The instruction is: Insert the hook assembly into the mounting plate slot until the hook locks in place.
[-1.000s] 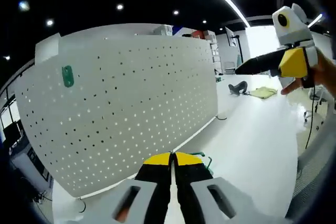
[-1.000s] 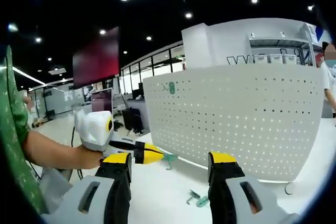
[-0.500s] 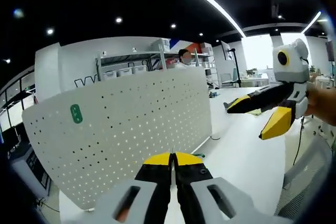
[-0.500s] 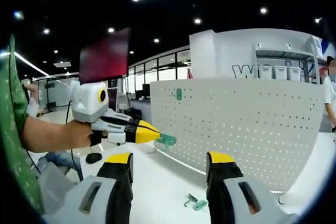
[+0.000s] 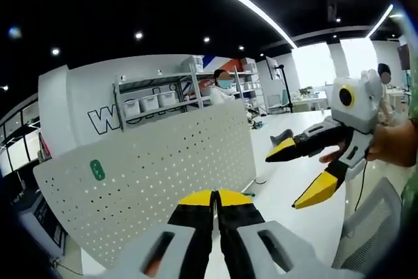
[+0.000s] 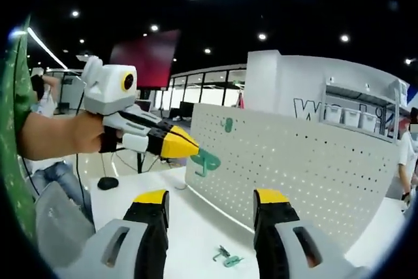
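Right gripper view: left gripper pinches a green plastic hook at frame centre-left. Right gripper gapes wide before the perforated white pegboard.

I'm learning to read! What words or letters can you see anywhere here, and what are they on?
"W", then part of a second letter, perhaps "e": big dark letters on the white wall behind the shelf; the shelf hides the rest.
"W", then a cut-off letter: the same wall in the right gripper view.
Green plate on the pegboard: no readable text.
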